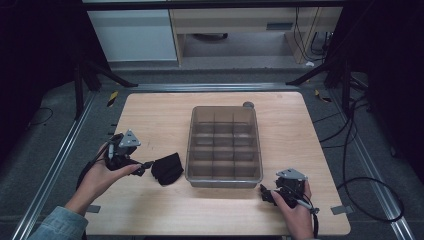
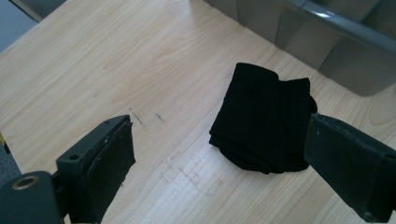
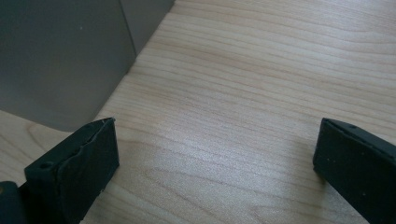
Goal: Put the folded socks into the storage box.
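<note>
Left gripper (image 1: pixel 144 165) sits at the table's left side with its jaws spread wide and nothing between the pads; in its own view (image 2: pixel 219 149) the bare wood shows in the gap. Just off its tips, toward the table's middle, lies a folded black cloth (image 1: pixel 167 168), apart from the jaws or at most grazing the far one: in the left gripper view the bundle (image 2: pixel 264 122) lies ahead and to the right, its edge running behind that jaw, so I cannot tell whether they touch. The cloth's long axis runs roughly away from the person, slanting a little toward the box, so it lies across the line the gripper points along. My guess is that a short reach forward and a shade to the right would bring both pads around it.

Next comes the grey divided box (image 1: pixel 224 146), its left wall just beside the cloth and its compartments looking empty from above. Its wall also shows in the right gripper view (image 3: pixel 60 60).

Right gripper (image 1: pixel 266 194) rests near the box's front right corner, jaws likewise wide over bare wood, well apart from the cloth; the left hand is plainly nearer.

Underneath is a pale wooden table (image 1: pixel 160 120), with dark floor, metal rails, cables and a light cabinet beyond
</note>
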A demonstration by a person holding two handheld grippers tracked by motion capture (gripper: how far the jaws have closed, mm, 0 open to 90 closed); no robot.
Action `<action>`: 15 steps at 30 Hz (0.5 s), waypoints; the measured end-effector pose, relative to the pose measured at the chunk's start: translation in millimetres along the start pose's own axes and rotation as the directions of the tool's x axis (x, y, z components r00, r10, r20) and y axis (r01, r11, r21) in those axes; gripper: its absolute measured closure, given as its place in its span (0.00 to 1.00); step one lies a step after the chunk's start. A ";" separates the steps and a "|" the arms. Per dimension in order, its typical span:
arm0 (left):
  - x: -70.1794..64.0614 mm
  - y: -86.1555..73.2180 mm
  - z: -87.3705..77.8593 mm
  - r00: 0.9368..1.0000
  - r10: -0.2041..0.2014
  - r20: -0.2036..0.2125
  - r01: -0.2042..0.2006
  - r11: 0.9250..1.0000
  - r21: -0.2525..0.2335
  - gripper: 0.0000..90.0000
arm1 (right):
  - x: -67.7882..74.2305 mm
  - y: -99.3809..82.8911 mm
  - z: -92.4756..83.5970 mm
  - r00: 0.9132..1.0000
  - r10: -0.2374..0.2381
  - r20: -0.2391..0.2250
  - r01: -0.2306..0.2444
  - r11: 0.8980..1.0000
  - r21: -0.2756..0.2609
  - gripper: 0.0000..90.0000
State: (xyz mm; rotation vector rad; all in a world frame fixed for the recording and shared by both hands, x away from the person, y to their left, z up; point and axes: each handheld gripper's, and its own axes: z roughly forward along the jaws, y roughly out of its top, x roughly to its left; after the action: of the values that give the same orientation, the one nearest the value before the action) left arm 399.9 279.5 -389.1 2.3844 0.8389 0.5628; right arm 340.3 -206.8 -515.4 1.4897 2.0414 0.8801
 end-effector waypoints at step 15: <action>-6.6 8.5 4.5 0.998 0.038 0.045 -0.041 0.998 0.052 0.19 | -24.6 -7.3 -7.2 1.000 0.001 0.012 -0.001 1.000 -0.007 0.02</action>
State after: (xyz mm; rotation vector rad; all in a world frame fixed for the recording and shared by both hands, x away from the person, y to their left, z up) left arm 401.3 268.0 -388.7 2.4568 0.7984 0.5083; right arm 338.2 -233.3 -515.9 1.4883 2.0274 0.8762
